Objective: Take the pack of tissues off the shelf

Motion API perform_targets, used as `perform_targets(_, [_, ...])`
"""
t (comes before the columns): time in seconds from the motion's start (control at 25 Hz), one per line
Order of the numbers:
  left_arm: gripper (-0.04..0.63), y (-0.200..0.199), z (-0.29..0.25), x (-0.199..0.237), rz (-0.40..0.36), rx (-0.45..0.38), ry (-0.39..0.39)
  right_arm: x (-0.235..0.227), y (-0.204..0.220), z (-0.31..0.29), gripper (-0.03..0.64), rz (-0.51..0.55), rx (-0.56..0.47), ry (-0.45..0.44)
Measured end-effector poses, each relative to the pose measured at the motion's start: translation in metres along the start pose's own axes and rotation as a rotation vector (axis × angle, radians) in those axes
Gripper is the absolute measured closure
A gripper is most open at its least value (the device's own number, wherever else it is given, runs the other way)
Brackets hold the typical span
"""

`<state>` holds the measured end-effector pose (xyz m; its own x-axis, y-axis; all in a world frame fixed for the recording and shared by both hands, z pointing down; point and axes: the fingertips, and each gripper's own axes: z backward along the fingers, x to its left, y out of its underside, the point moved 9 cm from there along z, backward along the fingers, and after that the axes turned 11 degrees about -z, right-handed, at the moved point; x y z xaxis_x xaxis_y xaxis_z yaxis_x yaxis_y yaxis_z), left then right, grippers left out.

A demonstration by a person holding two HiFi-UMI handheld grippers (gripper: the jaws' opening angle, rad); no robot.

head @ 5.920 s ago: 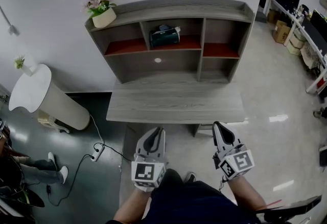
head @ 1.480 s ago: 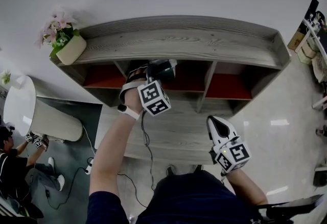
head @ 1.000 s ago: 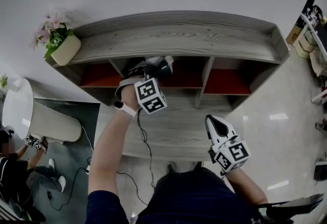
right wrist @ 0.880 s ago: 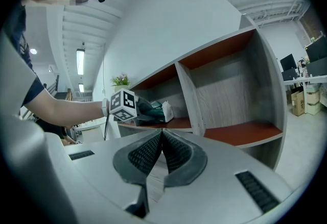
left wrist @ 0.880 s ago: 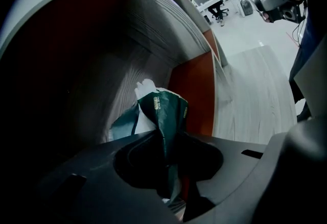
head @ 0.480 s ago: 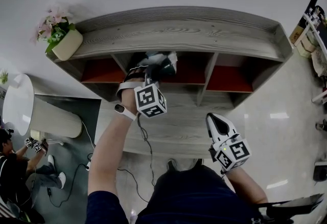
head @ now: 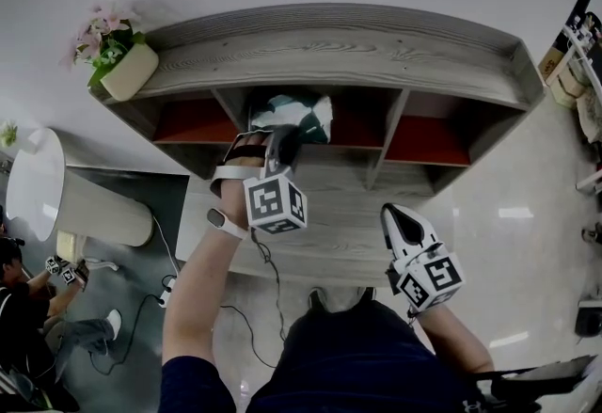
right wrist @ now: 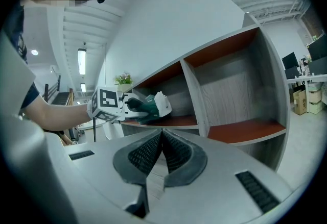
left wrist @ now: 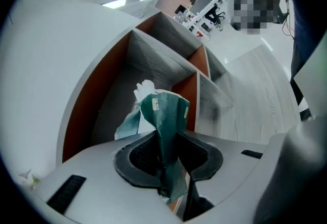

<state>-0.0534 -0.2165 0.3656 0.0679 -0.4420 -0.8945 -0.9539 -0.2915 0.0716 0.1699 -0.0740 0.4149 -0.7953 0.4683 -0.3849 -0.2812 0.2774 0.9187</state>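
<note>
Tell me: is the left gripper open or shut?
Shut on the tissue pack: the left gripper pinches its wrapper between the jaws.

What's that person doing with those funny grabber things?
A person has a grabber in each hand and is getting a pack of tissues off a wooden shelf. The left gripper has the green pack pinched by its soft wrapper, right at the front of the middle compartment, so it looks not quite out yet. The right gripper is shut with nothing in it, held low by the desk.
</note>
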Motion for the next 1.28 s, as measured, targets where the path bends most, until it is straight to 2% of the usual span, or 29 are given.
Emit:
perform_targets(0.4, [0.486,-0.006,0.064,-0.012,0.040,-0.006,-0.082,0.007,0.002,-0.002,0.605,0.018,0.008,-0.026])
perform_targets(0.64, [0.486,-0.004,0.094,-0.035,0.037,0.020,-0.094,0.014,0.003,-0.008,0.604,0.022,0.016,-0.052])
perform_targets(0.96, [0.486,-0.001,0.110,-0.086,0.087,0.076,-0.053,0.021,0.004,-0.015,0.604,0.026,0.026,-0.086])
perform_targets(1.08, [0.485,0.004,0.104,-0.109,0.134,0.089,-0.027,0.022,0.004,-0.017,0.604,0.028,0.028,-0.089])
perform_targets(1.16, [0.485,0.007,0.097,-0.130,0.175,0.091,0.008,0.022,0.006,-0.016,0.604,0.029,0.032,-0.086])
perform_targets(1.28, [0.485,0.014,0.083,-0.167,0.197,0.109,0.083,0.021,0.008,-0.013,0.604,0.030,0.040,-0.079])
